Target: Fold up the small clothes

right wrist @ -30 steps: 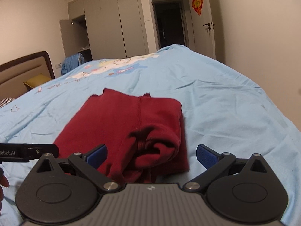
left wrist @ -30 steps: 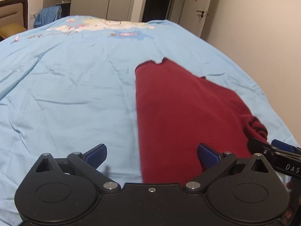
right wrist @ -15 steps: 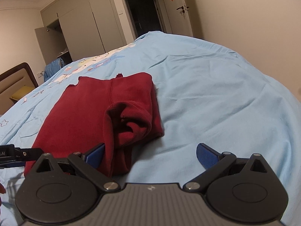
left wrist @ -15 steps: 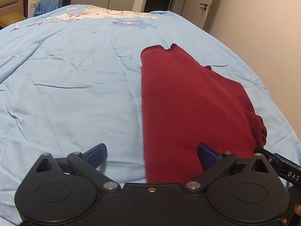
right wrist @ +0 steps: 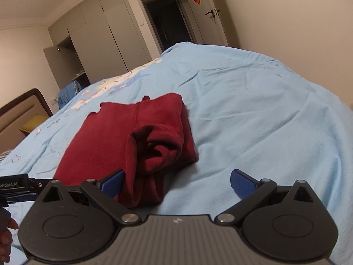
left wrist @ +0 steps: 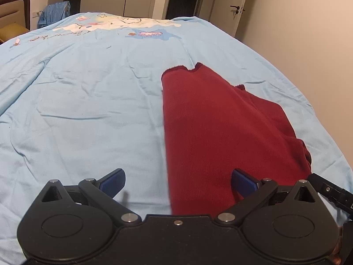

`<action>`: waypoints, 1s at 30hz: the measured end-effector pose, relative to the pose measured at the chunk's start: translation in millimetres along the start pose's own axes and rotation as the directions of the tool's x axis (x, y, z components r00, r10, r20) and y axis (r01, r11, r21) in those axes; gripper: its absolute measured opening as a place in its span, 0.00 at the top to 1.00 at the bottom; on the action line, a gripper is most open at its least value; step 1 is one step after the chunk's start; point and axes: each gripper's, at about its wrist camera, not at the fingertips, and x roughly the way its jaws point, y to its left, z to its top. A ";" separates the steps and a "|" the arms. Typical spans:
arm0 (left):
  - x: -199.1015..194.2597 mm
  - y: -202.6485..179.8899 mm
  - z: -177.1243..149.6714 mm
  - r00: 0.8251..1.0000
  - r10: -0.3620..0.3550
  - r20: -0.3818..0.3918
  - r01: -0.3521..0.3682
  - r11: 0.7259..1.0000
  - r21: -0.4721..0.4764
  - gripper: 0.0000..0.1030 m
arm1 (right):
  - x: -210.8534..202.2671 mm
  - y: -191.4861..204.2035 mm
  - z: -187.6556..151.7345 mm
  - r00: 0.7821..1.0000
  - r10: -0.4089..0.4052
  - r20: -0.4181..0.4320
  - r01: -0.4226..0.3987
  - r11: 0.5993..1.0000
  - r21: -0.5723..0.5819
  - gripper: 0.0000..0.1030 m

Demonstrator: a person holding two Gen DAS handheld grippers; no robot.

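Bed with wrinkled light-blue cartoon-print sheet [left wrist: 88, 110]; dark red folded garment [left wrist: 211, 132] flat on it

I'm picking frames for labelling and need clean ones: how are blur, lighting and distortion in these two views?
Left wrist view: sharp, evenly lit; the left tool casts a faint shadow on the blue sheet; fisheye bends the bed's edges. Right wrist view: slightly soft with tilted walls; the red garment stays readable beyond the right tool.

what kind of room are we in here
Most likely a home bedroom. A bed with a light blue cartoon-print sheet fills the view, a padded headboard shows at one side, and built-in wardrobes line the far wall beside the door.
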 end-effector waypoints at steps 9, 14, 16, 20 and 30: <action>21.0 -2.2 21.2 1.000 -0.006 0.005 0.006 1.000 0.007 0.01 | -1.9 1.2 16.0 0.998 0.026 0.054 -0.026 1.000 0.000 0.00; 38.8 0.7 32.4 1.000 -0.021 -0.005 0.021 1.000 -0.005 0.01 | 14.7 1.1 28.2 0.999 0.023 0.044 -0.022 0.999 -0.025 0.00; 45.4 2.1 36.1 1.000 -0.027 -0.011 0.027 1.000 -0.007 0.01 | 23.7 0.2 33.9 0.999 0.022 0.040 -0.021 0.999 -0.030 0.00; 57.9 5.1 42.6 0.999 -0.045 -0.017 0.045 0.999 -0.011 0.00 | 42.8 -0.9 46.2 0.999 0.041 0.032 -0.040 0.998 -0.041 0.00; 88.3 19.1 43.2 0.989 -0.143 0.030 0.144 0.990 -0.012 0.00 | 96.0 -10.3 78.5 0.987 0.157 -0.038 -0.159 0.986 -0.050 0.00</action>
